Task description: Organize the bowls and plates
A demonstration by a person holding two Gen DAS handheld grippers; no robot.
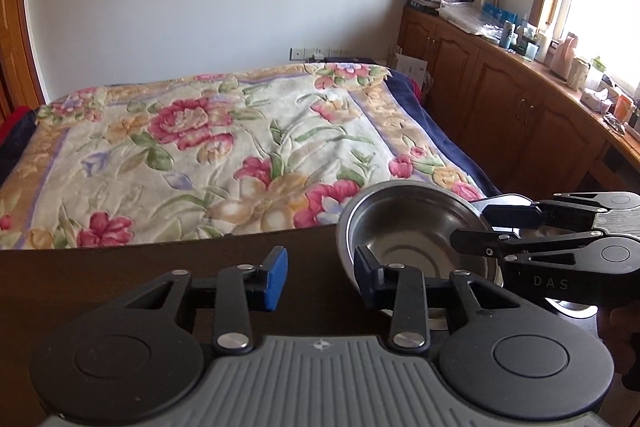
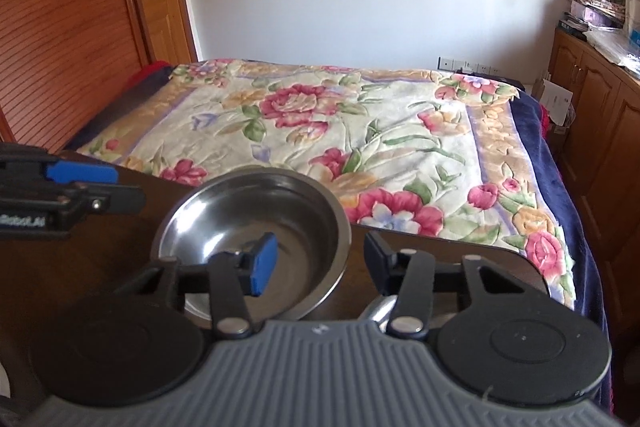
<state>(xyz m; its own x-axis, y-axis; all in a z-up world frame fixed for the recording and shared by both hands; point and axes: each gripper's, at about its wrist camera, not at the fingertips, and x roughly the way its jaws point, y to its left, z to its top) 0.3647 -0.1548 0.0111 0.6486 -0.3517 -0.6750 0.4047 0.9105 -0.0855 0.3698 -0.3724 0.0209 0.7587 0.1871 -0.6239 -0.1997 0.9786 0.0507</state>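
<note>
Going for the steel bowl point(image 2: 256, 239) on the dark tabletop point(image 1: 160, 267). My right gripper point(image 2: 316, 259) straddles its near rim, half open, not pinching; the left gripper point(image 1: 322, 277) hangs beside it, half open, empty. Next: squeeze the rim squarely.

1 steel bowl point(image 2: 256, 227), 2 hand-held grippers, 1 dark table point(image 1: 160, 267), 1 bed w/ floral blanket point(image 1: 200, 147)

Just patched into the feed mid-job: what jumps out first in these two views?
A shiny steel bowl stands on the dark table at its far edge, flanked by both claws: the right claw straddles its right rim, the left claw sits at its left side. Behind the table, a bright floral blanket covers the bed.
</note>
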